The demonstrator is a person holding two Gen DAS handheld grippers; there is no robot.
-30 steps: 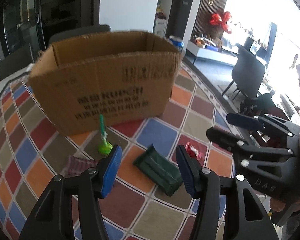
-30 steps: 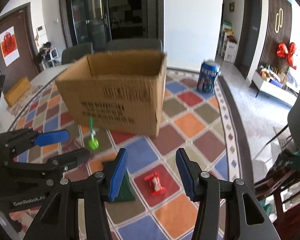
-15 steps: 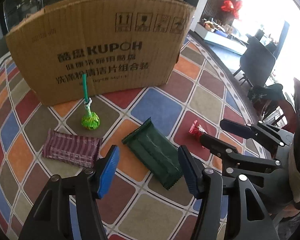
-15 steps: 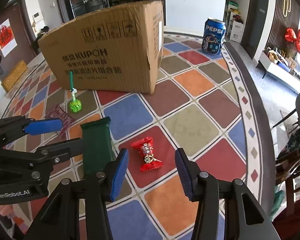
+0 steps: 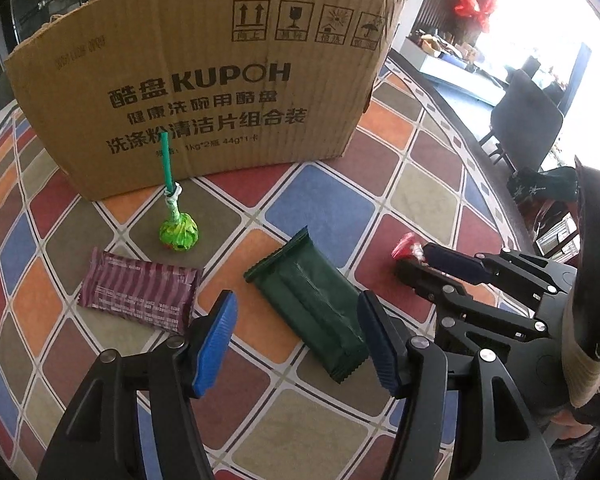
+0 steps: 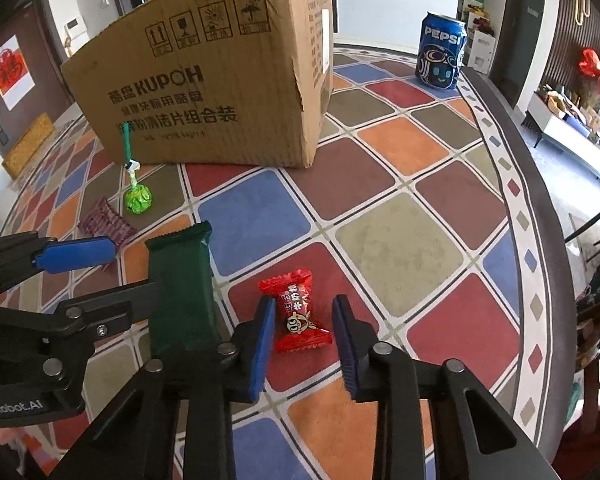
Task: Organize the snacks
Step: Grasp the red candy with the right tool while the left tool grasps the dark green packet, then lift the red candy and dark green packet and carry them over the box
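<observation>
A: What's hidden?

B: Inside of the cardboard box (image 5: 204,80) can't be seen, only its printed front. In the left wrist view the red candy (image 6: 298,312) is mostly behind the right tongs (image 6: 304,322). Purple striped wrapper (image 5: 138,296) is partly cut off by the left tongs' blue pad in the right view.

A: Tongs?

B: Left tongs (image 5: 296,338) approx. half open, low over the near end of the dark green snack bar (image 5: 312,300), pads either side, not touching. Right tongs narrow, just been closing; candy sits between the pads w/ slim gaps, no press visible.

A: Rest?

B: Green lollipop (image 5: 176,224) lies by the box front on the checkered tabletop (image 6: 400,236). Pepsi can (image 6: 442,52) stands behind, well apart.
</observation>
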